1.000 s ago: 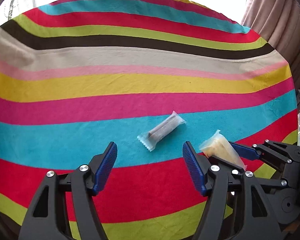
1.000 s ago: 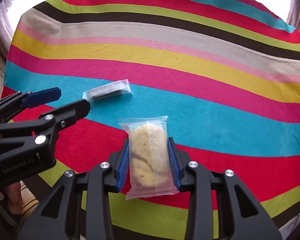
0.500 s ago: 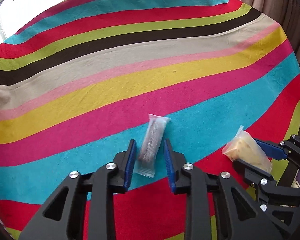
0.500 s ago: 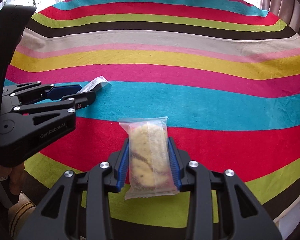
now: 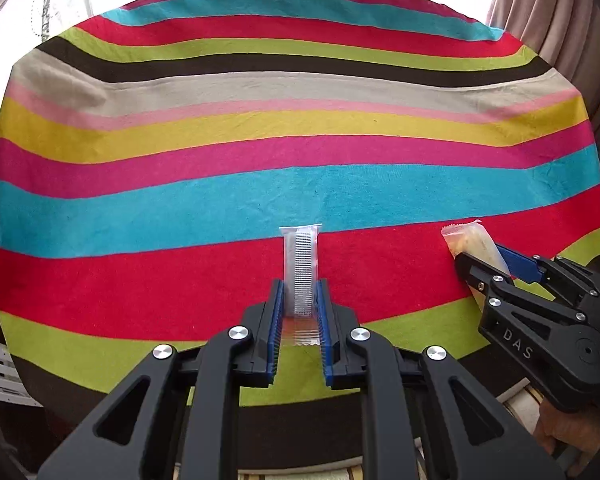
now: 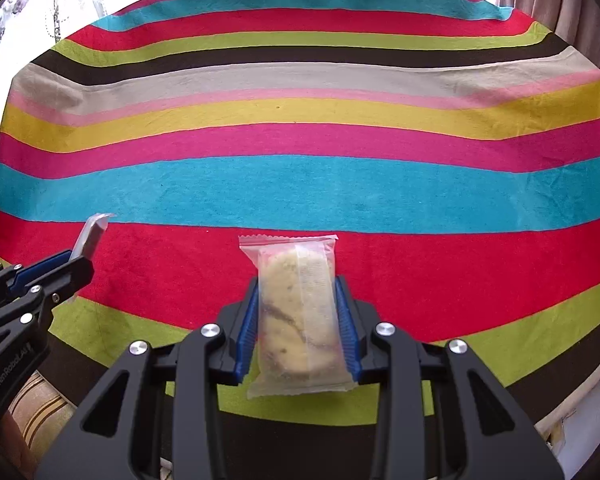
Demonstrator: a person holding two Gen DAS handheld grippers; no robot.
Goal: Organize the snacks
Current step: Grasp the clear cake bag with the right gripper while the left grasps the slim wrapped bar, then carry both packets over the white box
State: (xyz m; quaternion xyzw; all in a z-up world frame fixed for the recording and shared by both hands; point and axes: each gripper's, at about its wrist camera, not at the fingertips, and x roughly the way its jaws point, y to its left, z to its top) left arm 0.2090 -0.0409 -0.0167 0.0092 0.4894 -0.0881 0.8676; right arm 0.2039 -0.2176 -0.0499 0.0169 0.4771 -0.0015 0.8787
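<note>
The wafer bar (image 5: pixel 300 268) is clamped lengthwise in the left claw (image 5: pixel 299 312), pointing twelve o'clock; the cookie packet (image 6: pixel 300 312) is clamped likewise in the right claw (image 6: pixel 298 320).

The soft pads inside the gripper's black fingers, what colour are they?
Blue, ribbed pads; the right wrist view shows them best.

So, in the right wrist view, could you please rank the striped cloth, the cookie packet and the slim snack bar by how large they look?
1. Striped cloth, which fills most of the view.
2. Cookie packet, though it is nearest the camera, which inflates it.
3. Slim snack bar, partly hidden by the left hand-held gripper.
</note>
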